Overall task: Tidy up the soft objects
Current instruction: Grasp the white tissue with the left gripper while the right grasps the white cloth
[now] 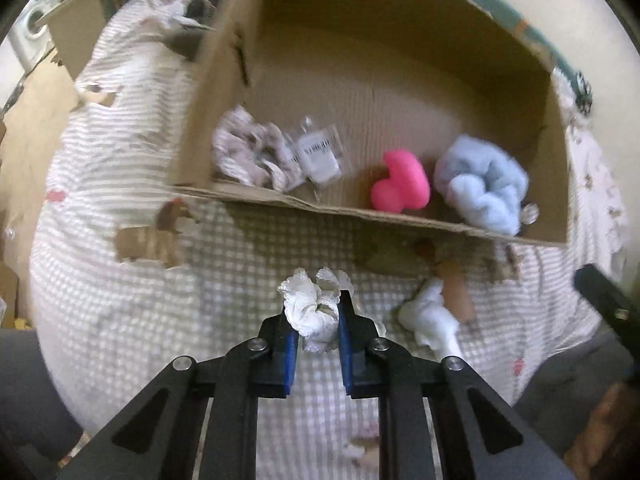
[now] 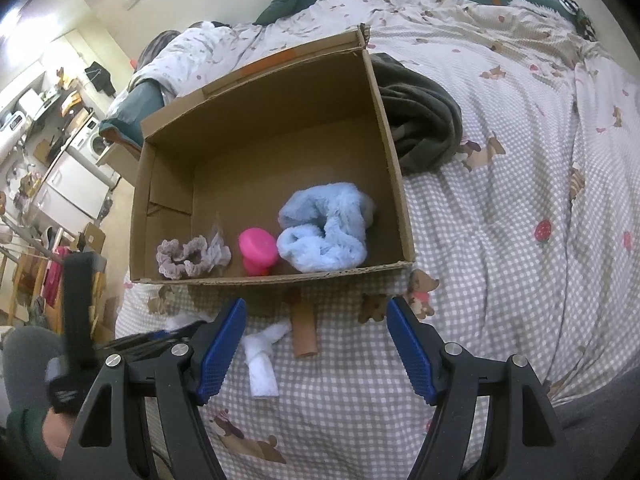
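Between left hand-held gripper (image 1: 316, 312), seemingly white scrunchie (image 1: 308, 308)

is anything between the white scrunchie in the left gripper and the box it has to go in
Only the box's near wall. The left hand-held gripper holds the white scrunchie just short of the cardboard box, so it has to go over that low edge. The bedding between them looks bare.
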Tool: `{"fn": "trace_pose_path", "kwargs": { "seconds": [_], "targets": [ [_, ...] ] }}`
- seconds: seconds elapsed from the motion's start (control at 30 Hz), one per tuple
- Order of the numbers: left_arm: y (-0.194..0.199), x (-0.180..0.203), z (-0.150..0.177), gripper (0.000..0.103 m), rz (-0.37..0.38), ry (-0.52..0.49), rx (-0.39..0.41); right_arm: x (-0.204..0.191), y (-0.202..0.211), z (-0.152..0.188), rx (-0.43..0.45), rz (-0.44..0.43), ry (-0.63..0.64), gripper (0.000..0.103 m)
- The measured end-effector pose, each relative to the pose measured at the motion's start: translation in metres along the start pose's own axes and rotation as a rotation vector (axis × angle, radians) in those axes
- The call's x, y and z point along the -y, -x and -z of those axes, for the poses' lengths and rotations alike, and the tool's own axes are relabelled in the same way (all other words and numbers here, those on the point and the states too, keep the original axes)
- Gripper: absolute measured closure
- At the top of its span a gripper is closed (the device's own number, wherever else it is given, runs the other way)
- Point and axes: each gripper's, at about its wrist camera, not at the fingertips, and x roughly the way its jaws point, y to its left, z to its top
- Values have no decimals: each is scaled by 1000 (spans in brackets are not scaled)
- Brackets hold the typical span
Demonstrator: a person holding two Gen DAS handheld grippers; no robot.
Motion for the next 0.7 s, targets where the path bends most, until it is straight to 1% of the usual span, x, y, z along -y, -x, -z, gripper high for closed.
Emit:
{"fn": "trace_pose_path", "kwargs": {
  "seconds": [0.1, 0.2, 0.3, 0.37, 0.43, 0.5, 0.6, 0.7],
  "targets": [
    [30, -11, 3, 87, -7, 9, 36, 3, 1, -1, 3, -30, -15, 26],
    [60, -19, 1, 87, -20, 5, 83, 8, 0, -1, -9, -69, -58, 26],
    [73, -22, 7, 87, -62, -8, 108, 10, -4, -2, -31, -100, -86, 26],
    [72, -24, 13, 87, -88, -28, 127, 8, -10, 0, -60, -127, -92, 26],
    [64, -22, 19, 87, -104, -46, 126, 4, -17, 3, -98, -141, -91, 26],
    [56, -19, 21, 87, -102, -39, 114, 1, -24, 6, -129, -136, -85, 26],
    [48, -15, 19, 87, -103, -35, 88, -5, -31, 8, -152, -128, -68, 26],
    [41, -15, 17, 87, -98, -18, 76, -16, -41, 12, -188, -114, -29, 26]
  ]
}}
